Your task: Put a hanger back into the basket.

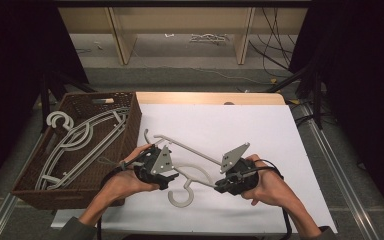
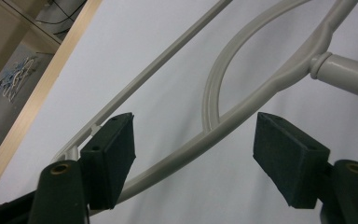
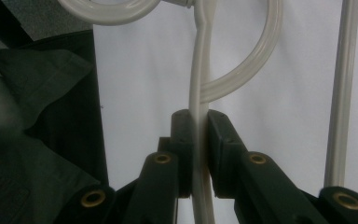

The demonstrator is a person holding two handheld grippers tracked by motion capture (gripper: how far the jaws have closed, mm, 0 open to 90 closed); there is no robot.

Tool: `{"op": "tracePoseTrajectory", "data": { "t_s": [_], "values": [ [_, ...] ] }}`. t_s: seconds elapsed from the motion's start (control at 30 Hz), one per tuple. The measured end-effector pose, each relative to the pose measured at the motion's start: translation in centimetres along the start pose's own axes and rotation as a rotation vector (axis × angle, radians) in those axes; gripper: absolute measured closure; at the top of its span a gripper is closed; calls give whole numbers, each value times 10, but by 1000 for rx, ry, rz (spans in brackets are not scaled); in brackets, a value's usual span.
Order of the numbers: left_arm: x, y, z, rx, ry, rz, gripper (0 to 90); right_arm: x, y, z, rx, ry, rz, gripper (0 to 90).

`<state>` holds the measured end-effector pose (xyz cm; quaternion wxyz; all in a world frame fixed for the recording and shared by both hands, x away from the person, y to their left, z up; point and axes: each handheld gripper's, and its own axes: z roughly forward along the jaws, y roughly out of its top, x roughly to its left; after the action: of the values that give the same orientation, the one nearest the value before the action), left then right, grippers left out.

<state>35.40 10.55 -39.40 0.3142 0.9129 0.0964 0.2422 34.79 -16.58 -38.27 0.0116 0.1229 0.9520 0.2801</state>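
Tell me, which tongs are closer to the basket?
Left. The left tongs sit just beside the basket, open around the hanger on the table. The right tongs are farther off, shut on that hanger's other arm.

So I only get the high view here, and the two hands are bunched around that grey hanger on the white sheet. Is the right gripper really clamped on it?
Observer: Yes. In the right gripper view, the right gripper has both pads pressed flat against one thin arm of the hanger.
Operator: And the left one?
Observer: The left gripper is open. Its pads stand wide apart, with a hanger arm running between them, untouched.
Operator: Is the hook near the left gripper?
Observer: The left gripper view shows the hook's neck joining the frame just ahead of that gripper, towards the upper right.
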Motion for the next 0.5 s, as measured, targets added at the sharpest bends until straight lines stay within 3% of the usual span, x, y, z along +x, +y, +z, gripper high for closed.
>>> {"op": "tracePoseTrajectory", "data": {
  "t_s": [0.27, 0.4, 0.47, 0.5],
  "values": [
    [-9, 2, 5, 8, -40, 79, 340, 4, 2, -2, 4, 18, -24, 822],
    [-12, 4, 9, 20, -56, 114, 421, 7, 3, -1, 7, 34, -43, 822],
    [-14, 4, 9, 23, -70, 158, 472, 7, 4, 0, 10, 36, -48, 822],
    [-16, 5, 8, 24, -85, 185, 538, 7, 4, -1, 12, 36, -50, 822]
  ]
}}
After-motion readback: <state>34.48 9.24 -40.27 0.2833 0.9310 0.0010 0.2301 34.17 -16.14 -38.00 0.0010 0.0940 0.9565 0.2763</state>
